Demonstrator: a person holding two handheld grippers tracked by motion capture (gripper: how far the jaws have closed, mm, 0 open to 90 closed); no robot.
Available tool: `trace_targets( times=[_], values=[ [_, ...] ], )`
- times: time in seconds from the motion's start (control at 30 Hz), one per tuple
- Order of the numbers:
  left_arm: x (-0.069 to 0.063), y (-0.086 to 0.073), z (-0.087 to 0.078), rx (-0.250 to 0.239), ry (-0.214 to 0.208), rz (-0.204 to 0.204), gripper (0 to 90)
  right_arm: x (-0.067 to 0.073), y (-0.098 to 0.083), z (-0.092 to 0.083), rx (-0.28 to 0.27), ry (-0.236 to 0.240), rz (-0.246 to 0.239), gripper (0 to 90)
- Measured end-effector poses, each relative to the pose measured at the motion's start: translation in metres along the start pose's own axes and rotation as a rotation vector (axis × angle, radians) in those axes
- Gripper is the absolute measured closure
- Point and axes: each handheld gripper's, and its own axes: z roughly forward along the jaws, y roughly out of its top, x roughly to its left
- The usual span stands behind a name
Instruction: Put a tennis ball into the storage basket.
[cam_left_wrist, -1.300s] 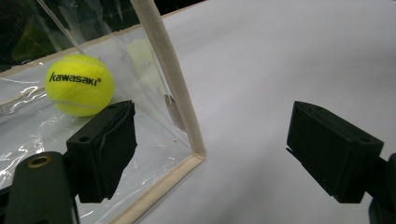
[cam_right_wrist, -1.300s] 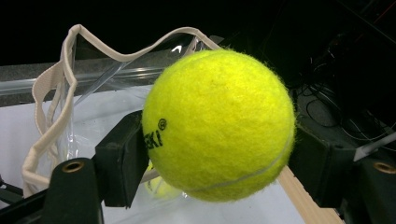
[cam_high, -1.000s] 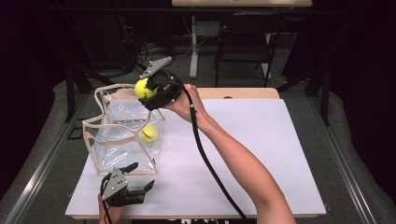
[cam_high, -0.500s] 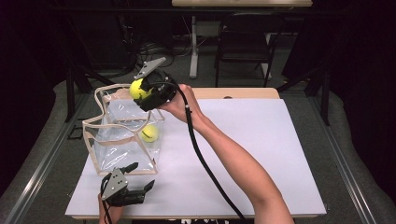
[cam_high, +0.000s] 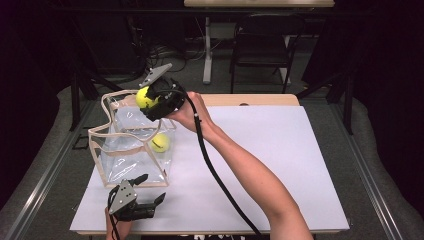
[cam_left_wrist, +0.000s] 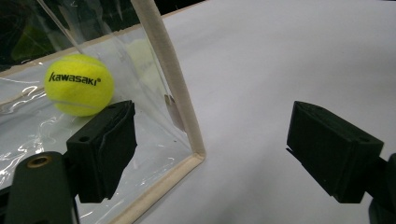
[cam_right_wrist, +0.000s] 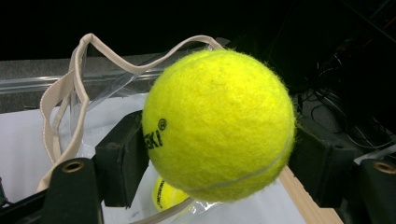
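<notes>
A clear plastic bag (cam_high: 125, 150) with beige trim stands open on the left of the white table cover (cam_high: 280, 160). One yellow tennis ball (cam_high: 160, 142) lies inside it, and through the bag wall it reads as the Kawasaki ball (cam_left_wrist: 79, 84). My right gripper (cam_high: 151, 101) hovers over the bag's far rim, shut on a second tennis ball (cam_high: 143, 97). This held ball (cam_right_wrist: 219, 126) sits squeezed between both jaws, with the lower ball (cam_right_wrist: 168, 195) beneath. My left gripper (cam_high: 150, 194) rests open near the table's front edge; the bag's corner seam (cam_left_wrist: 184, 121) stands between its jaws, untouched.
The right gripper's black cable (cam_high: 215, 170) trails along the forearm toward the front edge. A wooden table edge (cam_high: 250, 99) borders the cover at the back. A black chair (cam_high: 262, 45) and a white table leg (cam_high: 206, 55) stand beyond.
The right gripper with its ball has edged slightly left over the bag's opening. The left gripper has stayed where it was.
</notes>
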Motion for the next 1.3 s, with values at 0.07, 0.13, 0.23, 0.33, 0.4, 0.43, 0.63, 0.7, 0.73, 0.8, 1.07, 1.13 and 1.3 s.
trace_targets(
  times=[0.07, 0.13, 0.23, 0.33, 0.4, 0.43, 0.63, 0.7, 0.73, 0.8, 1.07, 1.13, 1.3],
  values=[
    [0.000, 0.000, 0.000, 0.002, 0.000, -0.002, 15.9, 0.001, 0.000, 0.001, 0.003, -0.001, 0.000, 26.2],
    [0.000, 0.000, 0.000, 0.000, -0.001, 0.000, 16.0, 0.002, 0.001, 0.002, 0.001, -0.002, -0.003, 26.2],
    [0.000, 0.000, 0.000, 0.000, 0.001, -0.001, 16.0, 0.002, 0.001, 0.003, 0.005, -0.001, -0.001, 26.1],
    [0.000, 0.000, 0.000, 0.001, 0.002, -0.002, 15.9, 0.003, 0.001, 0.004, -0.001, 0.002, 0.005, 26.1],
    [0.000, 0.000, 0.000, 0.002, 0.000, 0.000, 15.9, 0.004, 0.001, 0.006, 0.001, 0.003, 0.004, 26.1],
    [0.000, 0.000, 0.000, 0.001, -0.001, 0.001, 15.9, 0.005, 0.001, 0.007, 0.000, 0.004, 0.002, 26.1],
    [0.000, 0.000, 0.000, 0.001, 0.001, 0.000, 15.9, 0.008, 0.002, 0.011, 0.003, 0.008, -0.009, 26.1],
    [0.000, 0.000, 0.000, 0.001, 0.002, -0.002, 16.0, 0.009, 0.002, 0.012, 0.004, 0.010, -0.006, 26.1],
    [0.000, 0.000, 0.000, 0.002, 0.001, 0.001, 15.9, 0.009, 0.002, 0.013, 0.008, 0.011, -0.006, 26.1],
    [0.000, 0.000, -0.001, 0.002, 0.001, -0.002, 15.9, 0.009, 0.002, 0.015, 0.015, 0.016, -0.002, 26.1],
    [0.000, 0.000, -0.001, 0.002, 0.002, -0.002, 16.0, 0.009, 0.000, 0.019, 0.024, 0.015, -0.001, 26.1],
    [0.000, 0.000, -0.001, 0.000, 0.001, -0.004, 15.9, 0.010, 0.000, 0.020, 0.025, 0.016, 0.001, 26.1],
    [0.000, 0.000, -0.001, 0.000, 0.000, -0.004, 16.0, 0.012, 0.000, 0.024, 0.036, 0.020, -0.004, 26.1]
  ],
)
